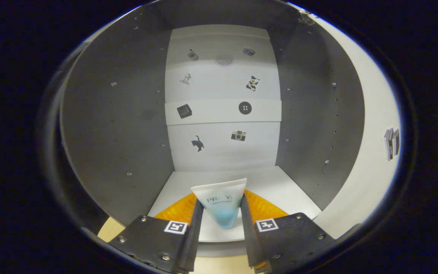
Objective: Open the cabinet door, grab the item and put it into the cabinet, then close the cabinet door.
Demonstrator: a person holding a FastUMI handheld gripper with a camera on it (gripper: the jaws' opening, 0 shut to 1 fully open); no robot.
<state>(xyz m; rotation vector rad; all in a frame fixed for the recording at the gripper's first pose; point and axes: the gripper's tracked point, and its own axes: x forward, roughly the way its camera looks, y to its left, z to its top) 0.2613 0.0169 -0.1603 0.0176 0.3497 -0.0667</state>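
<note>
Item: a white tube (222,203) with a pale blue lower end, held with the wide crimped end up and the narrow end down. It sits between the two fingers, at the front of the cabinet's bottom compartment.
Gripper: the gripper (221,213) is closed narrowly on the tube; both fingers (195,224) press its two sides, one on each side.
Cabinet floor: the white bottom board (280,190) lies under and beyond the tube. If the tube's lower end touches the board, I cannot tell.
Cabinet: the cabinet (120,125) is open, with grey side walls on the left and right and a white back panel.
Shelf: a white shelf (222,111) crosses the back, well above the tube.
Stickers: small pictures are on the back panel and the shelf's edge, among them a black cat (197,143), a camera (238,136) and a round button (245,108).
Door: the white door (375,152) stands open to the right, with a small sticker of books (391,143) on it.
</note>
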